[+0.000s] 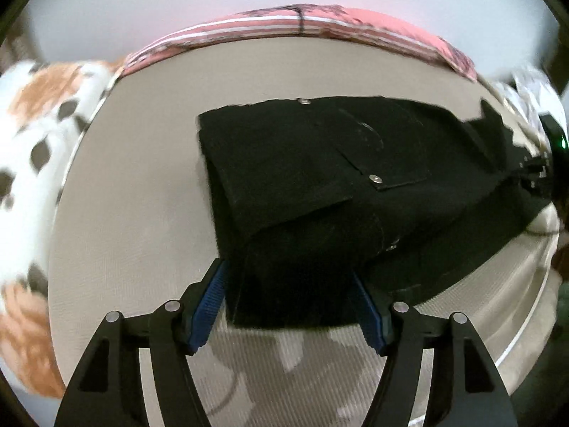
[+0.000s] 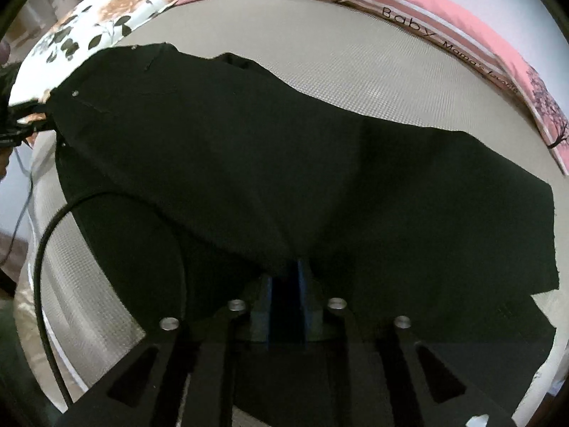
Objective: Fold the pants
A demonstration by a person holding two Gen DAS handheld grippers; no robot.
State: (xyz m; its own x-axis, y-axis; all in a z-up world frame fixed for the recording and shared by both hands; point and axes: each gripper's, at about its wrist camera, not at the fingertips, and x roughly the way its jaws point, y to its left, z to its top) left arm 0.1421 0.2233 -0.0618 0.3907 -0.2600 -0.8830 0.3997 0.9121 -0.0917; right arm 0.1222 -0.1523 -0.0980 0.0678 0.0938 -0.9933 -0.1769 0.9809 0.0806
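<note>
Black pants (image 1: 302,178) lie folded on a beige textured mattress (image 1: 142,185), their bulk toward its near edge and spreading from the middle to the right side in the left wrist view. Metal rivets (image 1: 375,178) mark a pocket on the upper layer. A pink striped cloth (image 1: 320,25) runs along the far edge of the mattress; a floral cloth (image 1: 42,114) borders its left edge.

Left gripper (image 1: 290,306): the jaws stand apart, released, with blue pads (image 1: 209,306) on either side of a folded corner of the pants; the cloth lies between them, and the pads do not appear to press on it.

Right gripper (image 2: 286,302): seen from its own camera, the jaws stand close together over the pants (image 2: 284,178), with a dark narrow gap between the blue pads (image 2: 304,299). Whether cloth fills that gap is hard to judge in the dim picture, so its grip cannot be told. A black cable (image 2: 46,235) loops across the near left part of the mattress (image 2: 355,78), beside the pants.
</note>
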